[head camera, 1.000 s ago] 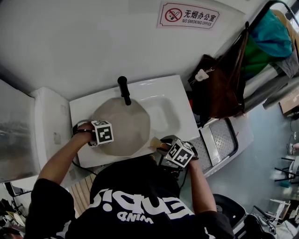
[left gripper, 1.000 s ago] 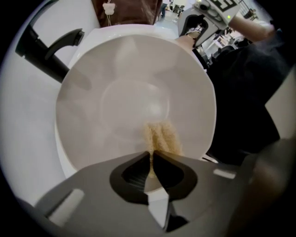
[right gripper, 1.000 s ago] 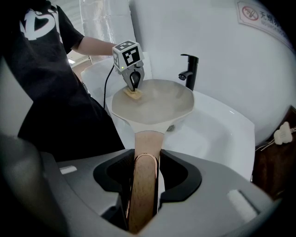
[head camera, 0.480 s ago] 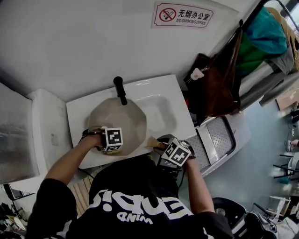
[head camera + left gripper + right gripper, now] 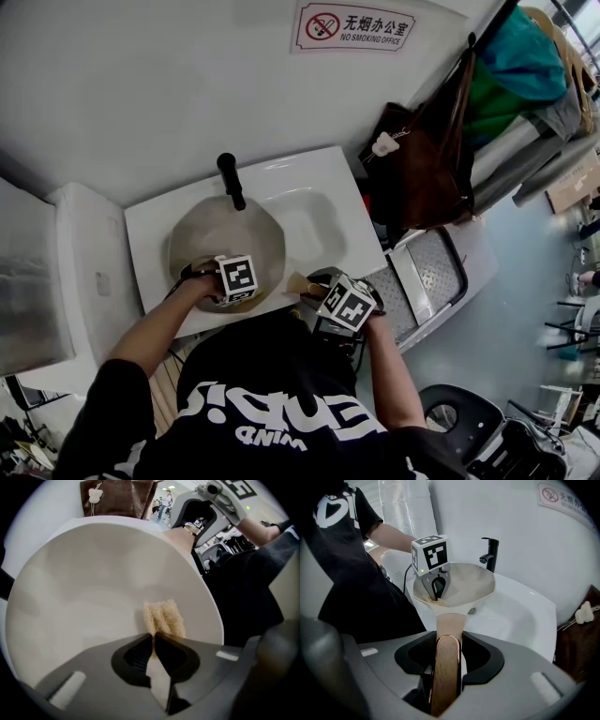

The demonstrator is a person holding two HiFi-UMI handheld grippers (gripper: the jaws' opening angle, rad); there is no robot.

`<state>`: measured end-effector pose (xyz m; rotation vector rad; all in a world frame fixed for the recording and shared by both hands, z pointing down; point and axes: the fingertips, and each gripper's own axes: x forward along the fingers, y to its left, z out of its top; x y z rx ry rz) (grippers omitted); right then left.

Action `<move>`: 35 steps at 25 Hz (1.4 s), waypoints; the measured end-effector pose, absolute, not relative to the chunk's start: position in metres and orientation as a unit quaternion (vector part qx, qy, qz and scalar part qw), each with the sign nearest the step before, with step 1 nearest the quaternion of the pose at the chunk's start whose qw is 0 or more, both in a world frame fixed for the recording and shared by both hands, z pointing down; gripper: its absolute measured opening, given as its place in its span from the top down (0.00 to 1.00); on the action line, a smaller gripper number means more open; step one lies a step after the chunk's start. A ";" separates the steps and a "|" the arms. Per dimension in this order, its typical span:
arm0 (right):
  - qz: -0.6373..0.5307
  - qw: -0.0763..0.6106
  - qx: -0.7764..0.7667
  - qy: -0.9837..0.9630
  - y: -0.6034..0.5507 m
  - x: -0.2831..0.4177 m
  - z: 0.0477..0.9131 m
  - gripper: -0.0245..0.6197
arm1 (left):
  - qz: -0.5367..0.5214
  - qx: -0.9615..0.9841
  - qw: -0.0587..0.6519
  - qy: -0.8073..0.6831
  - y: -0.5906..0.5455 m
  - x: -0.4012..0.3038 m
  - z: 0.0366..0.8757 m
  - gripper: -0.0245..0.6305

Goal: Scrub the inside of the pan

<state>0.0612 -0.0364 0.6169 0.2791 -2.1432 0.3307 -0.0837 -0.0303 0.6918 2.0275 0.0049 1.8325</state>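
While clamped, sponge (image 5: 164, 617) sits inside pan (image 5: 93, 573)

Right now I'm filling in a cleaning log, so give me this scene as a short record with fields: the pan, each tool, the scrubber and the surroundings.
pan: cream-coloured pan, held over the sink
right tool: right tool shut on the pan's wooden handle
left tool: left tool inside the pan, shut on the scrub pad
scrubber: yellowish scrub pad against the pan's inner surface, near the rim
surroundings: white sink; black faucet behind the pan's far rim
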 end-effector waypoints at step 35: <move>0.139 0.462 0.120 -0.868 -0.029 0.060 0.615 0.69 | 0.553 0.791 0.065 -0.255 -0.178 -0.076 0.696 0.93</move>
